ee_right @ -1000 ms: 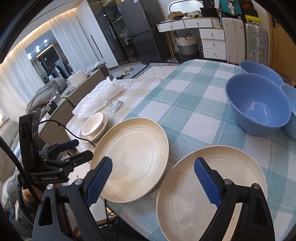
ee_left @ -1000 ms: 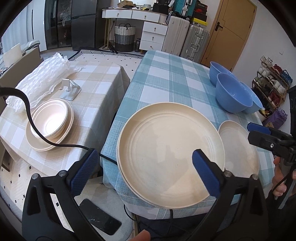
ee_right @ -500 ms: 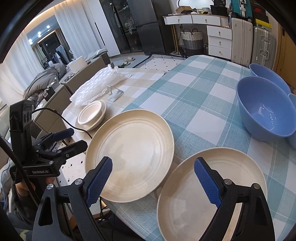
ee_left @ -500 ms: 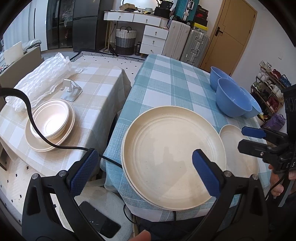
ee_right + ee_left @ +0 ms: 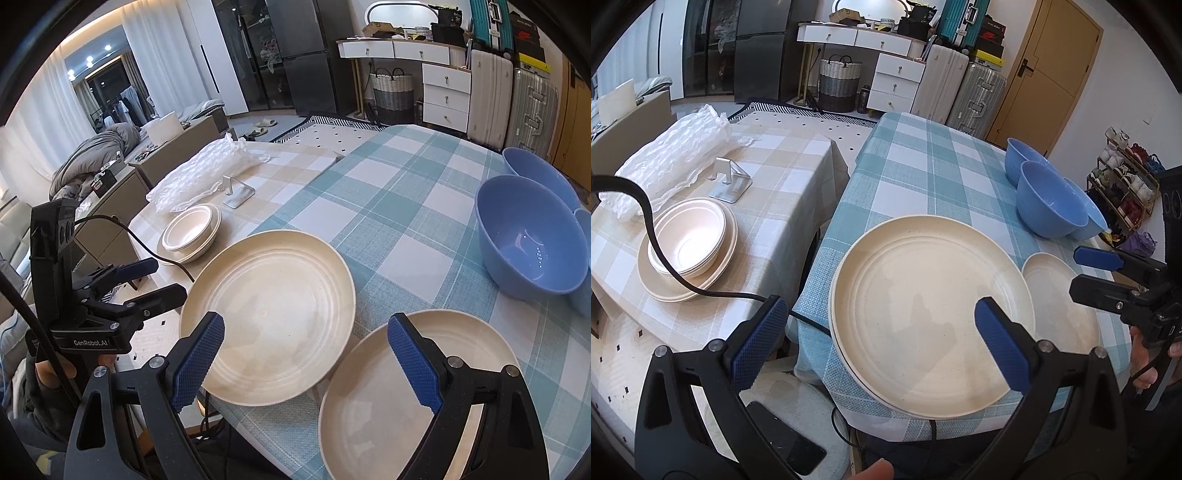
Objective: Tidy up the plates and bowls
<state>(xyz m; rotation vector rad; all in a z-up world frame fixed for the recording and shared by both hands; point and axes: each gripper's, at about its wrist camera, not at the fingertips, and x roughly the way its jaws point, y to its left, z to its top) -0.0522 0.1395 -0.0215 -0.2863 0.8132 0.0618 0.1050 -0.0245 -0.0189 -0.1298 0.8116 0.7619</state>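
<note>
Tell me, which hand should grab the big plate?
Probably the left. The left hand-held gripper is open and faces the big plate directly, while the right hand-held gripper is lined up over the small plate beside it.

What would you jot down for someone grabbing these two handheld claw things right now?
Left gripper: jaws open, empty, over the large cream plate.
Right gripper: jaws open, empty, over the smaller cream plate.
Both plates and three blue bowls sit on the blue checked table.
Done: cream bowls stacked on a plate on the beige table.
Left: stack the loose pieces.
</note>
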